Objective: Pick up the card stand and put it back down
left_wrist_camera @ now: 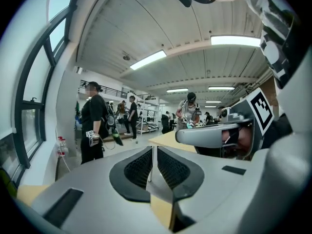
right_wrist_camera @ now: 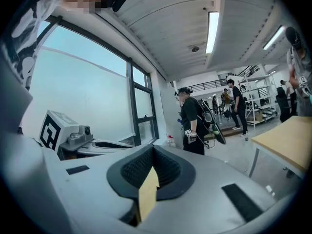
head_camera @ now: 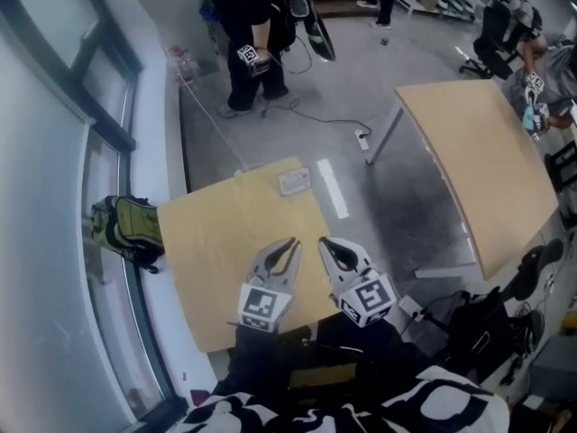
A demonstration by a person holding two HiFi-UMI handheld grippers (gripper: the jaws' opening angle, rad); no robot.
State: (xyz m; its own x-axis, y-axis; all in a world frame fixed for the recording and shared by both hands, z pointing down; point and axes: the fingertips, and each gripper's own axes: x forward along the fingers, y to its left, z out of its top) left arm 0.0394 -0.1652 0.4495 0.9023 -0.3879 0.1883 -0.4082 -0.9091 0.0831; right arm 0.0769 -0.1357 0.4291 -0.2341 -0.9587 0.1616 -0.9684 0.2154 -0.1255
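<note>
— Tan wood, that table (head_camera: 225, 269). Where is the card stand (head_camera: 294, 181) on it?
— At the far edge, close to the corner at one o'clock, resting on the top and well apart from both grippers. It is small and pale, and I cannot make out more of it.
— And the grippers?
— Side by side over the near edge, at six o'clock from the stand. The left gripper (head_camera: 293, 242) points toward twelve. The right gripper (head_camera: 323, 242) is just beside it, at its three o'clock.
— Holding anything?
— No. In the left gripper view the fingers (left_wrist_camera: 139, 167) are pressed together with nothing between them. In the right gripper view the fingers (right_wrist_camera: 168, 168) meet too, and they pinch nothing.
— What else is around?
— A green backpack (head_camera: 126, 228) sits at nine o'clock of the table, by the window (head_camera: 45, 152). A second table (head_camera: 487, 161) stands at two o'clock, well apart. A person (head_camera: 252, 25) in dark clothes stands on the grey floor (head_camera: 297, 106) at twelve o'clock, beyond the stand.
</note>
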